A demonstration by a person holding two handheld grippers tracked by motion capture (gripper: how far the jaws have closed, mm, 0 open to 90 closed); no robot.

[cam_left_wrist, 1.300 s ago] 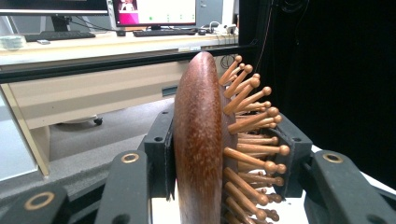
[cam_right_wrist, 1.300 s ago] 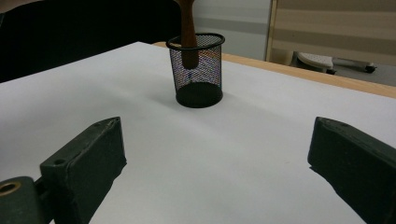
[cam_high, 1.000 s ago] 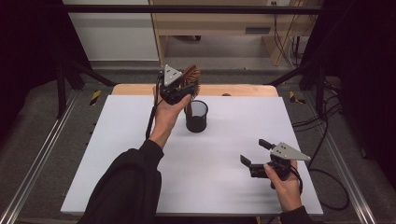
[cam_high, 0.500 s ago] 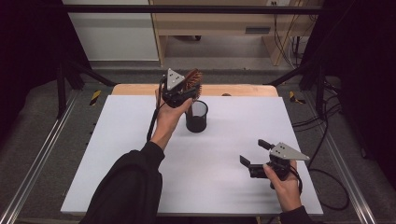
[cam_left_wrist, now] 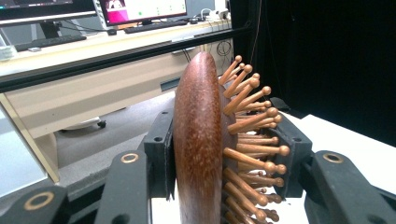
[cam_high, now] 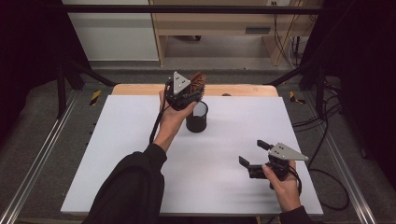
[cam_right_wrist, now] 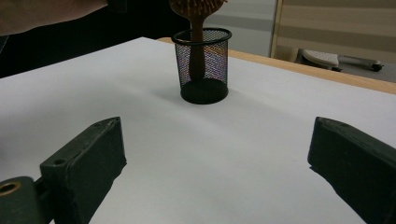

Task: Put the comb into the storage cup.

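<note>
A wooden hairbrush [cam_high: 199, 80] with wooden pins is clamped by its head in my left gripper [cam_high: 194, 90], which is shut on it. In the left gripper view the brush [cam_left_wrist: 201, 149] stands upright between the black pads, pins to the right. Its handle [cam_right_wrist: 196, 51] reaches down inside a black mesh cup [cam_high: 196, 117] near the table's far middle. The right gripper view shows the cup [cam_right_wrist: 203, 65] upright ahead. My right gripper [cam_high: 253, 152] hovers low at the front right, open with nothing between its fingers [cam_right_wrist: 88, 158].
The white tabletop [cam_high: 121, 140] has a wooden strip [cam_high: 243, 89] along its far edge. Metal rails [cam_high: 42, 154] run along the left side. Cables [cam_high: 322, 140] lie off the right edge. A wooden desk [cam_high: 215, 28] stands behind the table.
My left gripper with the brush has shifted slightly right and down over the cup. The right gripper has stayed put.
</note>
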